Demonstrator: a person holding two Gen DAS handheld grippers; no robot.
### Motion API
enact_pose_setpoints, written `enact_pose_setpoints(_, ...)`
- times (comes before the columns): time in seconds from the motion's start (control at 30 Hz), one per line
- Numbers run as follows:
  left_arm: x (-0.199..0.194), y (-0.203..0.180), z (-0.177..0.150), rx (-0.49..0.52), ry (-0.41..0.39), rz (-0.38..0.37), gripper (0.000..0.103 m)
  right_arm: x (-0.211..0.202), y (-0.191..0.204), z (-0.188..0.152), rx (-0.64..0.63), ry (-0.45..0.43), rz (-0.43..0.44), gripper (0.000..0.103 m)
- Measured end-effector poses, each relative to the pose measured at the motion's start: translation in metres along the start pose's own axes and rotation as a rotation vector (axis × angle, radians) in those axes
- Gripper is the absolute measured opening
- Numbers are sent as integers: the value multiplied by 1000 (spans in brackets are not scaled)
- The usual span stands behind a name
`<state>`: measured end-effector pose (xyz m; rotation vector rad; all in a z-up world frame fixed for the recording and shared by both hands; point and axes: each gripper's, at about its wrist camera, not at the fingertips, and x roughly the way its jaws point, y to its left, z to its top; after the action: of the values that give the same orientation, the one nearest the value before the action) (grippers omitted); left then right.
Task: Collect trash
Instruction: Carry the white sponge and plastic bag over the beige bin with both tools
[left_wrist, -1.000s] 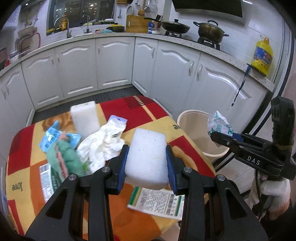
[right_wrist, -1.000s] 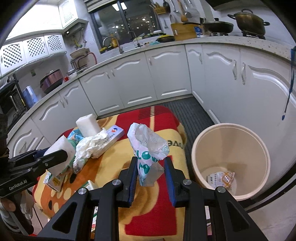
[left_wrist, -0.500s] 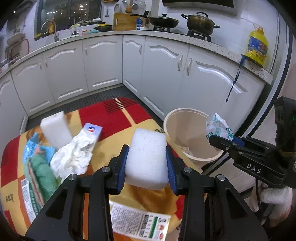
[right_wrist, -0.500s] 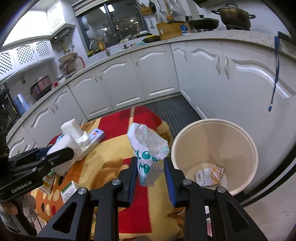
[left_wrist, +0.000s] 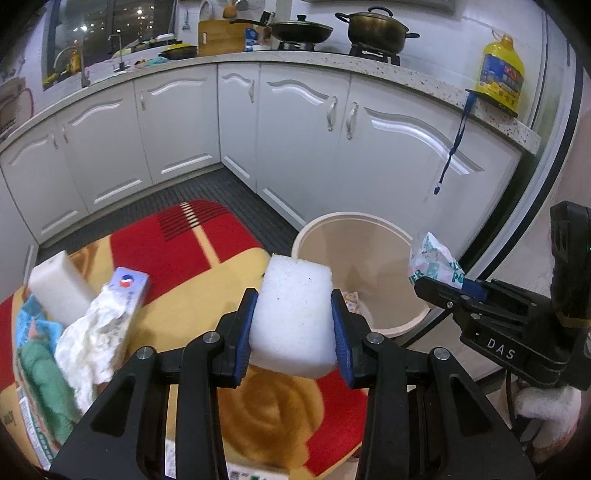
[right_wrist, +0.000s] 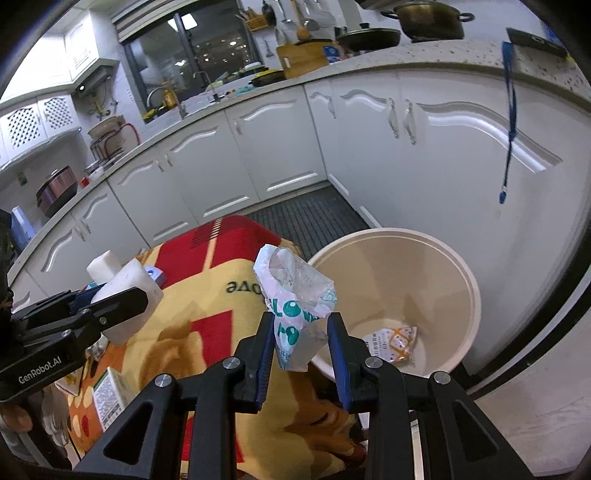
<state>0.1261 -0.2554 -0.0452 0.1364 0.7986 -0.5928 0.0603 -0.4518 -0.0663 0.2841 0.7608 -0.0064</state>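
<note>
My left gripper (left_wrist: 293, 332) is shut on a white foam block (left_wrist: 293, 317), held above the table's right edge, just left of the cream bin (left_wrist: 369, 240). My right gripper (right_wrist: 301, 338) is shut on a crumpled white and green plastic bag (right_wrist: 295, 295), held at the bin's (right_wrist: 443, 254) left rim. The bin holds an orange and white wrapper (right_wrist: 391, 341). The right gripper with the bag (left_wrist: 436, 267) also shows at the right of the left wrist view. The left gripper with the block (right_wrist: 127, 299) shows at the left of the right wrist view.
On the red and yellow tablecloth (left_wrist: 192, 295) lie another white foam block (left_wrist: 55, 291), a crumpled white tissue (left_wrist: 96, 339) on a small carton, green and blue wrappers (left_wrist: 37, 369) and a printed packet (right_wrist: 109, 393). White kitchen cabinets (left_wrist: 295, 122) stand behind the bin.
Both grippers have moved right, towards the bin, each keeping its hold. The bin now fills more of both views and the table trash has slid left.
</note>
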Motion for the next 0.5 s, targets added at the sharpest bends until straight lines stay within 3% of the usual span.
enact_pose_setpoints(0.5,34,-20,14,-13,54,-62,36,2,-30,-1,51,4,-41,27)
